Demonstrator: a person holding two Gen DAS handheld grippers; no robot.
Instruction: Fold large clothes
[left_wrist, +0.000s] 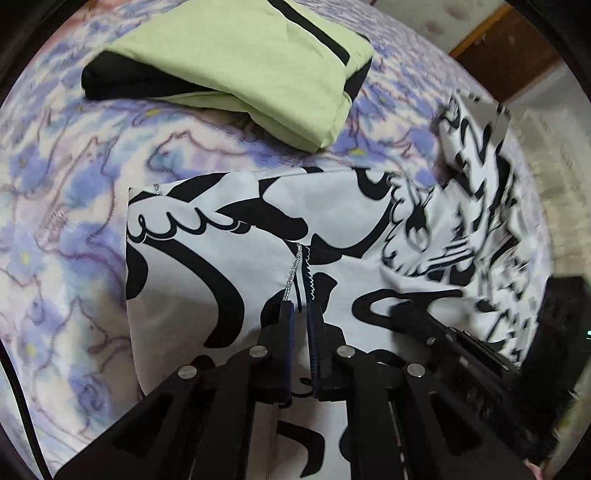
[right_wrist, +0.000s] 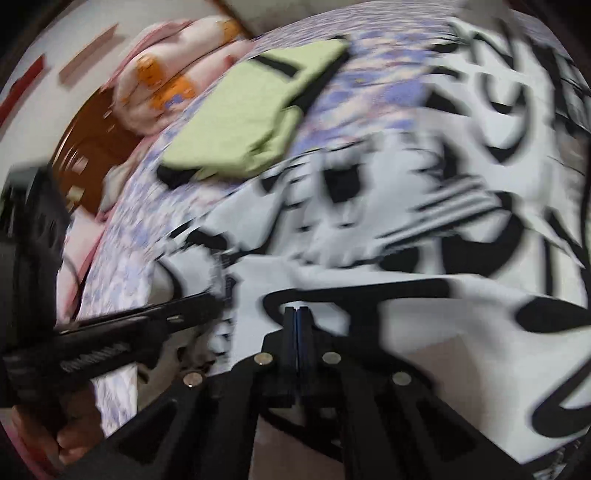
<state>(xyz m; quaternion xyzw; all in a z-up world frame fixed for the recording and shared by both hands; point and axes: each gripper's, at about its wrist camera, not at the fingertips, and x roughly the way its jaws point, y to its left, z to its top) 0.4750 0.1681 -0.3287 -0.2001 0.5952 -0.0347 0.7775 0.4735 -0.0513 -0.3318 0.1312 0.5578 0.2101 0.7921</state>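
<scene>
Left gripper (left_wrist: 299, 308): fingers pinched the black-and-white printed garment (left_wrist: 229, 236) at its seam.
Right gripper (right_wrist: 297, 314): fingers closed on the same cloth's fold.
Far edge: folded green garment (left_wrist: 236, 59) lay apart, floral bedsheet (left_wrist: 66, 177) between.

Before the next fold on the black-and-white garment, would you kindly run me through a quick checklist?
1. Left gripper shut on the black-and-white garment: ok; fabric sits between its fingers.
2. Right gripper shut on the same garment: jaws shut; whether it pinches fabric, cannot tell through the blur.
3. Folded green garment clear of the working area: ok, apart on the floral bedspread.
4. Left-hand garment edge straight: ok.
5. Right-hand portion flat: not ok, rumpled.
</scene>
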